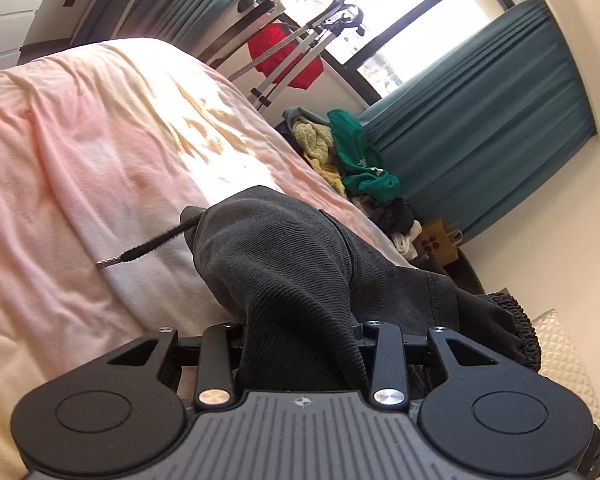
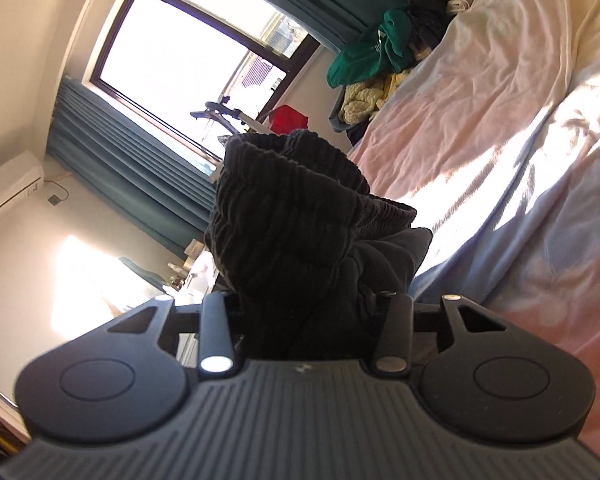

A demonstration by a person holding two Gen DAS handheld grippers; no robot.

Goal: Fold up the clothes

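Note:
A dark grey garment [image 1: 284, 264] with a drawstring [image 1: 148, 250] and an elastic waistband [image 1: 516, 328] is bunched between the jaws of my left gripper [image 1: 300, 332], held above the pink bed [image 1: 80, 152]. In the right wrist view, my right gripper [image 2: 304, 312] is shut on the same garment's ribbed waistband [image 2: 284, 208], raised beside the bed [image 2: 500, 128]. The cloth hides both grippers' fingertips.
A pile of clothes, green [image 1: 360, 156] and yellow [image 1: 312, 136], lies past the bed's far side; it also shows in the right wrist view [image 2: 372, 56]. A drying rack with a red garment [image 1: 284, 56] stands by the window. Teal curtains [image 1: 480, 128] hang behind.

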